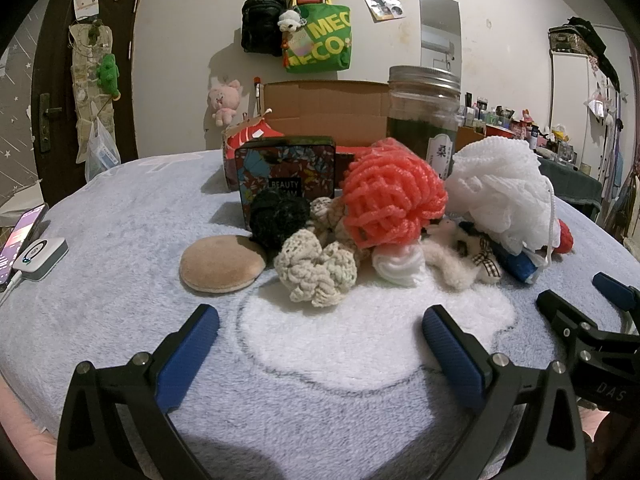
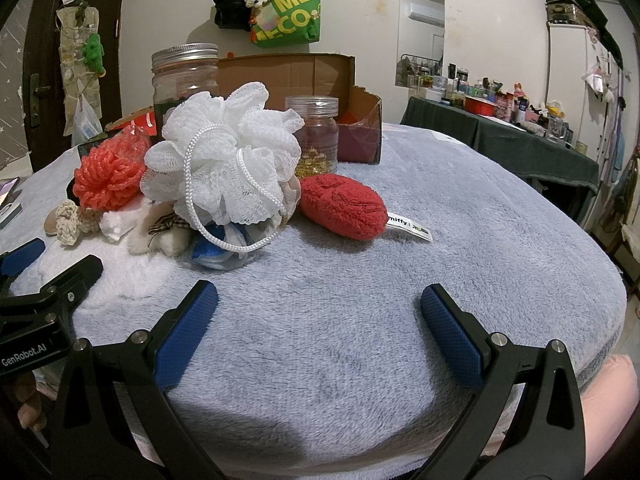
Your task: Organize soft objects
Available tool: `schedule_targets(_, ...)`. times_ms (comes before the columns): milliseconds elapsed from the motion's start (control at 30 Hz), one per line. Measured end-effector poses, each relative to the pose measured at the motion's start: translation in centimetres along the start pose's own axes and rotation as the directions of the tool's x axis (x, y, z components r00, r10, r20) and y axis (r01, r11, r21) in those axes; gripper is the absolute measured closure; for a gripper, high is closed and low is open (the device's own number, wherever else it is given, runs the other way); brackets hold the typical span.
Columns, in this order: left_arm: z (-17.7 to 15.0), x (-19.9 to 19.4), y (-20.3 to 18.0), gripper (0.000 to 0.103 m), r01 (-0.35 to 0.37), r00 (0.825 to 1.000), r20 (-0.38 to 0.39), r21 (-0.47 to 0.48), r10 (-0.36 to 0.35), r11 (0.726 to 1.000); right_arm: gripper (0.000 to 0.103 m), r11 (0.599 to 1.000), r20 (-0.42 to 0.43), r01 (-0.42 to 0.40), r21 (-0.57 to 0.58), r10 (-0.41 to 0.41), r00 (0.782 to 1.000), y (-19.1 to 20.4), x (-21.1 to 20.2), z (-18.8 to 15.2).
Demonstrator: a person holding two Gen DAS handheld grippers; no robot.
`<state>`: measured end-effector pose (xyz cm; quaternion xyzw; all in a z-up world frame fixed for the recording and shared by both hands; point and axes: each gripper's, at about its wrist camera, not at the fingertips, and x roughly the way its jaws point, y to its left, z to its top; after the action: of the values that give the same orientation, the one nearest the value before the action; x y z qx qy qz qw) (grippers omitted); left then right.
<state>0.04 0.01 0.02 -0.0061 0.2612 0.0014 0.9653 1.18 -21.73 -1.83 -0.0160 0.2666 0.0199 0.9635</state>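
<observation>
Both the left gripper (image 1: 320, 336) and the right gripper (image 2: 319, 312) hover with jaws spread and empty over the near edge of the blanket (image 2: 440, 220). Toward its far edge the soft objects, white loofah (image 2: 224, 160), coral loofah (image 1: 394, 200), red plush (image 2: 342, 206), lie heaped before the cardboard box (image 1: 320, 108); sorting looks not yet begun.

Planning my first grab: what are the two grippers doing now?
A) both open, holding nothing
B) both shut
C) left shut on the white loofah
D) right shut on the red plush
A: the left gripper and right gripper stand wide open over bare blanket.
</observation>
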Motion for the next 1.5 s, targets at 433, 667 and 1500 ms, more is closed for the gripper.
schedule_targets(433,2.1,-1.4,0.2,0.0,0.044,0.999,0.014,0.029,-0.045,0.999,0.0,0.998,-0.031,-0.067,-0.001,0.067,0.997,-0.5,0.1,1.7)
schedule_targets(667,4.3,-1.9,0.5,0.0,0.114,0.993,0.024,0.035,-0.114,0.993,0.0,0.99,0.03,-0.136,-0.021,0.137,0.99,-0.7,-1.1,4.6)
schedule_targets(1500,8.2,2.6,-0.9,0.035,0.296,0.953,-0.114,0.161,-0.28,0.941,0.0,0.875,-0.15,-0.483,-0.047,0.471,0.869,0.0,5.5,10.3)
